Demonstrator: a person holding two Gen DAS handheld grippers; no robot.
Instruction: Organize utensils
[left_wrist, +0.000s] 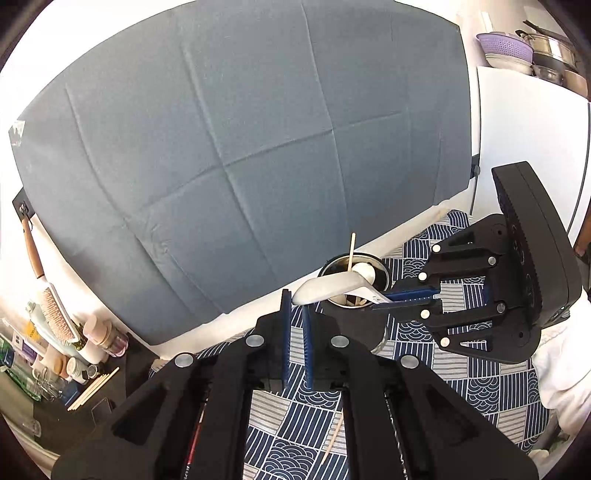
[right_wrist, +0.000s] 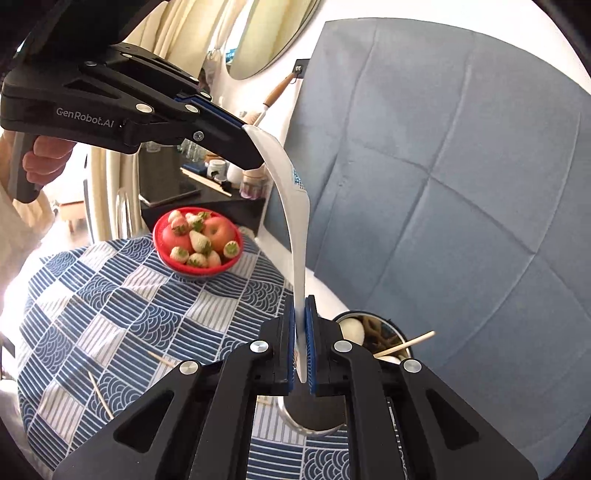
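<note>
A white ceramic spoon (right_wrist: 295, 229) hangs between both grippers above the table. My right gripper (right_wrist: 300, 325) is shut on the spoon's handle end. It shows in the left wrist view (left_wrist: 399, 299) pinching the handle. My left gripper (left_wrist: 296, 301) has a narrow gap between its pads, and the spoon's bowl (left_wrist: 328, 286) lies just at its tips; in the right wrist view the left gripper (right_wrist: 245, 127) meets the bowl end. A metal utensil cup (left_wrist: 354, 280) holds a chopstick and white spoons; it also shows in the right wrist view (right_wrist: 373, 332).
A red bowl of fruit (right_wrist: 197, 242) sits on the blue patterned tablecloth (right_wrist: 110, 295). Loose chopsticks (right_wrist: 99, 397) lie on the cloth; another chopstick (left_wrist: 332, 439) lies under my left gripper. A grey padded headboard (left_wrist: 240, 129) stands behind.
</note>
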